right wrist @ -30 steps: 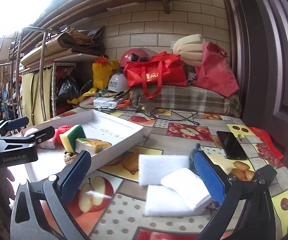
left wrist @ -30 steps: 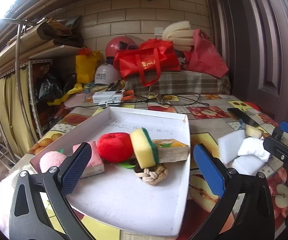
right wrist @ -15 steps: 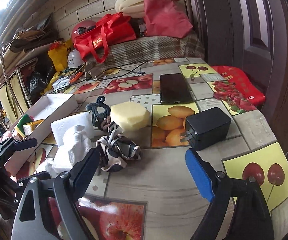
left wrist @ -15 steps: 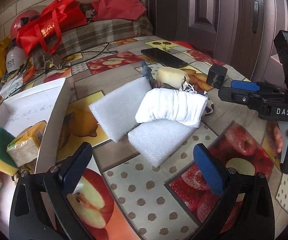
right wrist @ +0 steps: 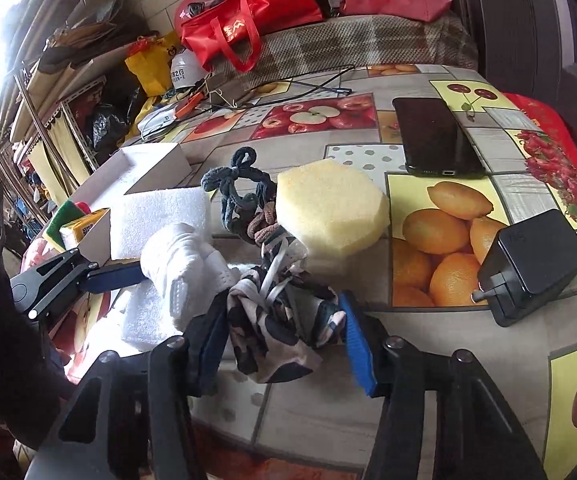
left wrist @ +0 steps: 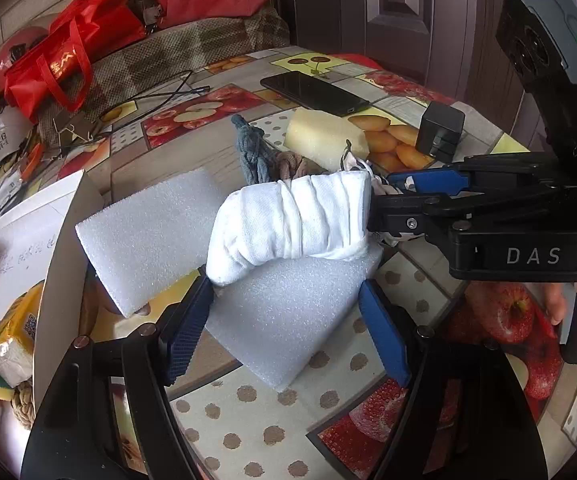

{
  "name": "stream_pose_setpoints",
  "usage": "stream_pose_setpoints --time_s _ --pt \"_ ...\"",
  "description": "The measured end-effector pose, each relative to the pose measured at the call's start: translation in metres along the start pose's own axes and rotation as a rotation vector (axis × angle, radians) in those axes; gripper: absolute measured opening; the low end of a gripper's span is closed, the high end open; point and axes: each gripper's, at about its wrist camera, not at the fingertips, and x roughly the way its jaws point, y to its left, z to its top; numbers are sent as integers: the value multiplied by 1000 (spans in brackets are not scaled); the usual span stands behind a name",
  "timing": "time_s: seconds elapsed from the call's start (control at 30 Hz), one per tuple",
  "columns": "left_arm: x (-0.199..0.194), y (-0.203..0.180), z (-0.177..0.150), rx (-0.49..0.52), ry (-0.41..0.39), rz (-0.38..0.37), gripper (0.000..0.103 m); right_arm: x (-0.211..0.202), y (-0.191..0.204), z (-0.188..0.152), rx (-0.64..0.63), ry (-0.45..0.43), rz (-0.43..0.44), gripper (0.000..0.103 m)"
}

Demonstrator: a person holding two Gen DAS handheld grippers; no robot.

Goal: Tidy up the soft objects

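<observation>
Now your two tools work one heap from opposite sides, which is why they sit so close. Your left tool straddles the lower white foam block; its jaws have just been closing, with the foam between them. The left pad looks to meet the foam's edge, while the right pad stands just off it, so I judge this a grip not yet made. That block lies flat on the worktop with the rolled white towel resting across its far edge at twelve o'clock, so lifting the foam would likely tip the towel off. A second foam block leans at ten o'clock against the wall of the white tray, where a sponge and a packet already lie, so I take the tray for the goal. Your right tool has just been closing too, and its pads look pressed on both sides of the black-and-white patterned cloth, which still touches the worktop. Beyond it at twelve o'clock sit the yellow sponge and knotted hair ties, still to be sorted.
</observation>
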Motion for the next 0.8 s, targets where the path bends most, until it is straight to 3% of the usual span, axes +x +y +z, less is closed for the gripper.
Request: stream_pose_setpoints --time_s 0.07,0.33,0.43,0.53,0.57,0.63,0.7,0.8 --pt "-3 3 -1 -16 -8 -7 67 -3 -2 0 14 -18 -28 39" --pt "-23 2 -10 -32 -79 -13 63 -31 -8 -2 56 -161 -109 38" --pt "-23 15 -15 -137 -61 -96 63 -40 -8 -3 61 -215 -146 38" --pt "-33 25 -18 -204 -111 -97 62 -47 -15 -4 90 -250 -142 38" --pt "-39 24 -19 -208 -142 -90 59 -50 -16 -5 96 -265 -139 38" --pt "-50 19 -20 -191 -192 -57 28 -54 -15 -6 100 -291 -142 38" --pt "-55 12 -20 -164 -209 -19 28 -54 -13 -7 95 -292 -142 38" --pt "-48 10 -19 -147 -164 -3 32 -53 -11 -6 83 -289 -148 38"
